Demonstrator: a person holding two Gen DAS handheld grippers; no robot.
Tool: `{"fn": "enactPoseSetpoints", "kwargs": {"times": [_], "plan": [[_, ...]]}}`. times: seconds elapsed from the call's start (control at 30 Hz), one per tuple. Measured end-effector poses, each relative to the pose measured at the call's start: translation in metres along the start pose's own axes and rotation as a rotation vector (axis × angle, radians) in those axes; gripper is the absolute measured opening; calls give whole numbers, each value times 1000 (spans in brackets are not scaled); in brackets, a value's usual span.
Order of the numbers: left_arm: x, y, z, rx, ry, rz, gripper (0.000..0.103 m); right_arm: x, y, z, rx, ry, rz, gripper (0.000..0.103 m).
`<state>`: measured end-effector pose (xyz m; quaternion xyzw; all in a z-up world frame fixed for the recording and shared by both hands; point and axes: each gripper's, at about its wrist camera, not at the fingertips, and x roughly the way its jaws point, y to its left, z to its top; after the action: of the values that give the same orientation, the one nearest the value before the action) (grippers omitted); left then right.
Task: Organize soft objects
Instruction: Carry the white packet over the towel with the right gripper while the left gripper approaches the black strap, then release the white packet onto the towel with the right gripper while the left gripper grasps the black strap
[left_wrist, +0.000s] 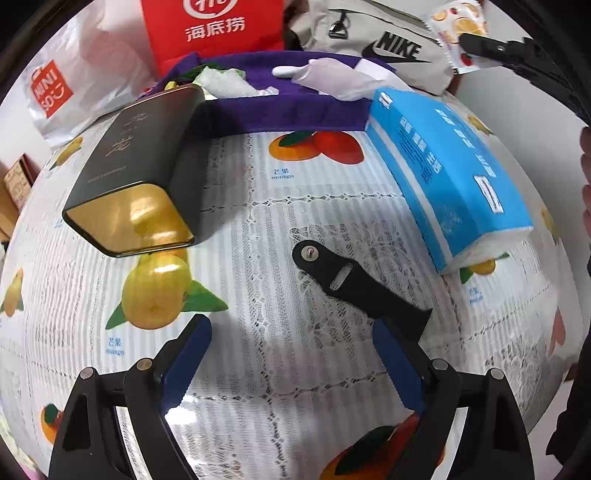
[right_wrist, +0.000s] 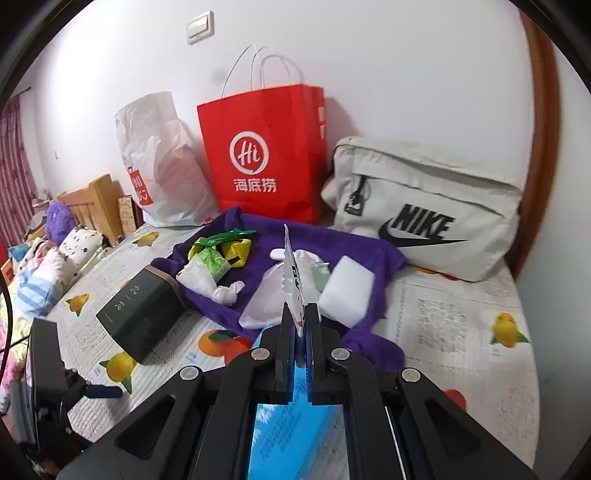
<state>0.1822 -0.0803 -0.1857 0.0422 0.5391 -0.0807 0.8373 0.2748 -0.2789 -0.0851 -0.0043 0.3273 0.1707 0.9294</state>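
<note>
My left gripper (left_wrist: 291, 350) stands open above the fruit-print tablecloth (left_wrist: 258, 229). A black watch strap (left_wrist: 347, 277) lies flat on the cloth, its near end by the right pad (left_wrist: 395, 358); nothing is gripped. My right gripper (right_wrist: 301, 321) is shut on a fruit-print snack sachet (right_wrist: 291, 273), held edge-on above a purple towel (right_wrist: 369, 251). In the left wrist view that gripper (left_wrist: 465, 38) holds the sachet (left_wrist: 454, 26) at the upper right. On the towel (left_wrist: 280, 110) lie a white glove (left_wrist: 332, 77), crumpled wrappers (right_wrist: 207, 269) and a white sponge (right_wrist: 347, 288).
A dark tea box (left_wrist: 136, 166) lies at the left and a blue tissue pack (left_wrist: 443, 166) at the right. Against the wall stand a red paper bag (right_wrist: 262, 155), a white plastic bag (right_wrist: 162, 162) and a beige Nike bag (right_wrist: 424, 206). A bed with toys (right_wrist: 48, 266) lies far left.
</note>
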Motion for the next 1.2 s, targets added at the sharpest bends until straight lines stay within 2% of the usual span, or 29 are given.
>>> {"fn": "enactPoseSetpoints", "kwargs": {"times": [0.23, 0.33, 0.4, 0.53, 0.6, 0.73, 0.8, 0.83, 0.87, 0.9, 0.97, 1.03, 1.13, 1.2], "plan": [[8, -19, 16, -76, 3, -18, 89, 44, -6, 25, 9, 64, 58, 4], [12, -32, 20, -55, -11, -2, 89, 70, -11, 35, -7, 109, 42, 4], [13, -39, 20, -27, -20, 17, 84, 84, -13, 37, -17, 136, 28, 4], [9, -33, 21, -15, -31, -10, 75, 111, -19, 37, -7, 196, 46, 5], [6, -28, 21, -19, -24, -37, 74, 119, -23, 35, 6, 218, 70, 7], [1, -13, 22, -114, -5, -126, 74, 132, -26, 31, 23, 245, 110, 13], [2, -9, 24, -148, 6, -133, 74, 134, -26, 30, 22, 259, 127, 25], [3, -10, 25, -154, 10, -117, 74, 133, -26, 29, 21, 257, 136, 35], [4, -13, 26, -154, 11, -98, 74, 131, -25, 28, 21, 251, 146, 38], [7, -15, 29, -146, 13, -67, 75, 129, -24, 29, 21, 247, 151, 39], [13, -29, 31, -107, 9, 41, 75, 123, -21, 29, 8, 239, 145, 44], [17, -39, 30, -86, -14, 120, 83, 114, -18, 31, -13, 219, 135, 46], [16, -31, 27, -136, -8, 117, 85, 100, -15, 33, -27, 193, 135, 46], [14, -23, 22, -128, -1, 128, 90, 92, -15, 33, -23, 186, 134, 46]]}}
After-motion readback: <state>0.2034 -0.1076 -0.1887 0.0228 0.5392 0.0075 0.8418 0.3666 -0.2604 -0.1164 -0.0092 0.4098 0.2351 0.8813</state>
